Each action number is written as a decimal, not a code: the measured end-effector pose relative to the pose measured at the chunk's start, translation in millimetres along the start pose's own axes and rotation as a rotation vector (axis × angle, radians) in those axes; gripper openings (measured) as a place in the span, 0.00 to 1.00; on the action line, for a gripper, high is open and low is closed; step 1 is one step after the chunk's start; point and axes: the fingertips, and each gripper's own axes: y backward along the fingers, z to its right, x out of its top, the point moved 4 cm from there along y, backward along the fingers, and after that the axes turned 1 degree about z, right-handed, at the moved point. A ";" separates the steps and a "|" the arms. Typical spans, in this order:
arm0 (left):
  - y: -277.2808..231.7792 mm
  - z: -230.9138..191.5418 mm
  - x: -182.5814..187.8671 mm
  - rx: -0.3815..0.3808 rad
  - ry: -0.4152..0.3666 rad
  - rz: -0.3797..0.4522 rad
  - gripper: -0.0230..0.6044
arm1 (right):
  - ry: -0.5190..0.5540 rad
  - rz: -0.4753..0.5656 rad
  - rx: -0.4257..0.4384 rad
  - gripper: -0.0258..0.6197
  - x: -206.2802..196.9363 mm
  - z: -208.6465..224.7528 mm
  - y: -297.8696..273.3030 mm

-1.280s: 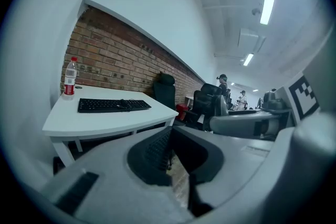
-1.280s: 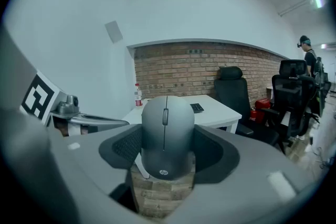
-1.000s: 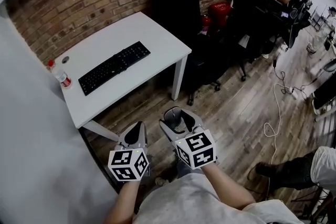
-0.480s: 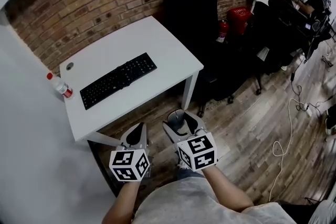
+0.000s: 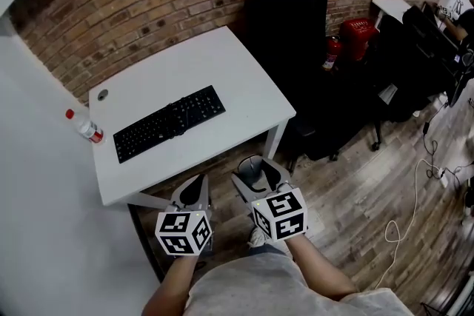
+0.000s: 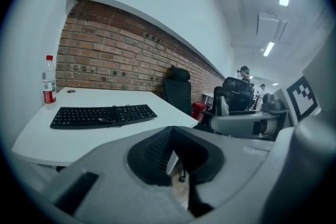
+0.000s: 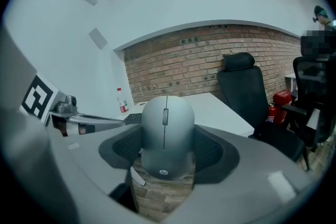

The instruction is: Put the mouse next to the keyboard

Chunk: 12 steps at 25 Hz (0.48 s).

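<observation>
Grey wireless mouse [image 7: 167, 131], scroll wheel on top and a small logo at the tail, is pinched by its sides in the right tongs [image 5: 255, 172]. It's off the worktop [image 5: 244, 85], short of the black keyboard [image 5: 169, 122], presumably in transit. Left tongs [image 5: 194, 192] are pressed together, empty.

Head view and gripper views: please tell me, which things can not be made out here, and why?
- Grey computer mouse: in the head view it is mostly hidden by the right gripper that clamps it.
- Clear plastic bottle with red cap: label print too small to read in every view.
- Black keyboard: key print too small in every view.
- Person: cut off by the head view's right edge.
</observation>
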 end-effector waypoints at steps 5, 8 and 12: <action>-24.1 7.7 11.0 0.033 0.011 0.018 0.02 | 0.009 0.004 0.029 0.51 11.4 25.9 -7.1; -34.0 10.4 15.0 0.052 0.019 0.031 0.02 | 0.022 0.001 0.043 0.51 15.5 38.5 -10.2; -42.0 13.5 16.8 0.072 0.025 0.039 0.02 | 0.028 -0.005 0.056 0.51 16.9 52.0 -13.9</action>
